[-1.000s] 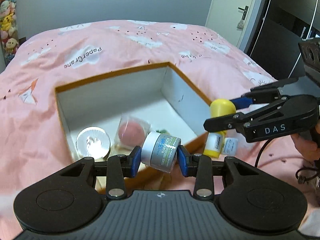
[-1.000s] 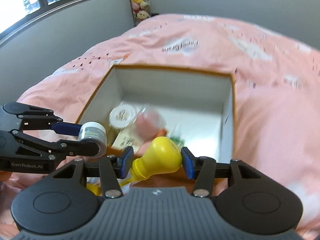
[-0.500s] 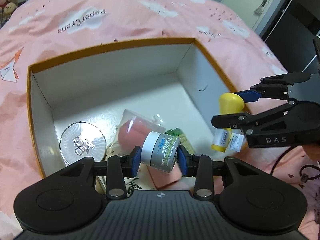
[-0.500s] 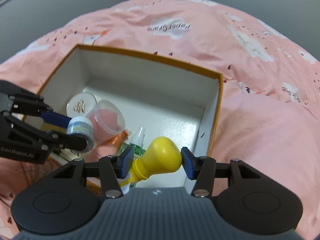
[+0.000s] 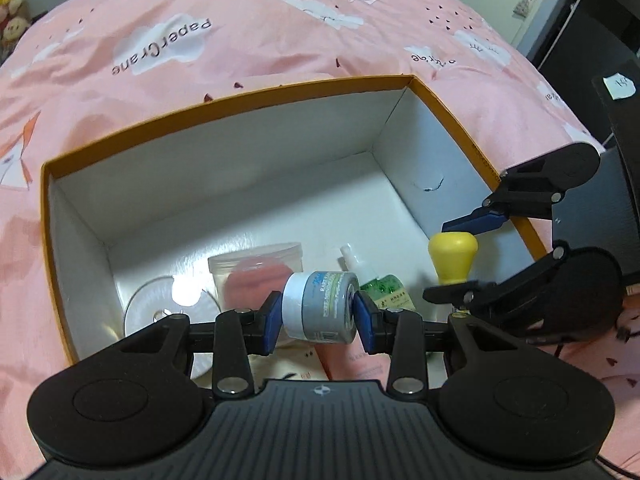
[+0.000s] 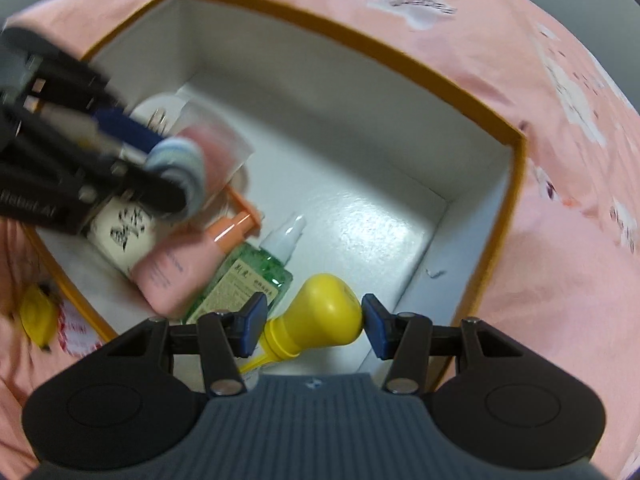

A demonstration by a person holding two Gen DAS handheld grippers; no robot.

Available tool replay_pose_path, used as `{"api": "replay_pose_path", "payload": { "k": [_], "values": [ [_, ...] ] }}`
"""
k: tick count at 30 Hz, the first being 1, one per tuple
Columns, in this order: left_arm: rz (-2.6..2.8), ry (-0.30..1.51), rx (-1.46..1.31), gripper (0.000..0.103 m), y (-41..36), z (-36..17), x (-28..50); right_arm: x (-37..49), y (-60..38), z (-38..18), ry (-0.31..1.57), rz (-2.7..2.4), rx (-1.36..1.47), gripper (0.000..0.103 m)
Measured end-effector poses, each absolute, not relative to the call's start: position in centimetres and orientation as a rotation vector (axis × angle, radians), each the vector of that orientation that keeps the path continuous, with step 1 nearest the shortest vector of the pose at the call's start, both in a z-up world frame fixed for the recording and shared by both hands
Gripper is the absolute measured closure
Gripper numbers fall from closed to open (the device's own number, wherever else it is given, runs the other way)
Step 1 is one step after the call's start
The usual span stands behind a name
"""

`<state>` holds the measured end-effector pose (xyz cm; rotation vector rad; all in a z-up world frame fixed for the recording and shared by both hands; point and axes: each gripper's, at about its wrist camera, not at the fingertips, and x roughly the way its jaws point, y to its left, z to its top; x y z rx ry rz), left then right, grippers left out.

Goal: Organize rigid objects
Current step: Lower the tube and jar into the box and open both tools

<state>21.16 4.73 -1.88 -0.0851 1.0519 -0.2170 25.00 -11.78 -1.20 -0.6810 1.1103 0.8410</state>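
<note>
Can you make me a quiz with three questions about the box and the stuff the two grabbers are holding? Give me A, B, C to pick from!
1. Where does the green bottle lie?
A. inside the box
B. on the pink blanket
C. on the floor

2. What colour is the bottle top in the right gripper?
A. red
B. yellow
C. black

3. What is the left gripper doing?
A. hanging empty and wide open
B. squeezing a sock
C. gripping a small jar

Answers:
1 A, it rests on the box's white floor.
2 B, the bulb between the jaws is bright yellow.
3 C, both blue pads press the jar's ends.
</note>
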Motion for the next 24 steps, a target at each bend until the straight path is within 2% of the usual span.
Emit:
{"api": "replay_pose_path", "payload": {
  "k": [10,17,24],
  "values": [
    [-0.205,1.018,-0.086,0.061,4.4,-2.1,22.2,25.2,-8.8,-3.2,1.176,0.892,-0.892,0.051],
    [-0.19,0.994,-0.098,0.062,4.7,-1.9,23.4,25.2,-9.1,-2.7,1.168,0.907,-0.859,0.05],
    [-0.206,1.053,-0.111,0.063,4.0,-2.6,24.9,25.3,-9.5,-1.3,1.116,0.907,-0.836,0.049]
  ]
}}
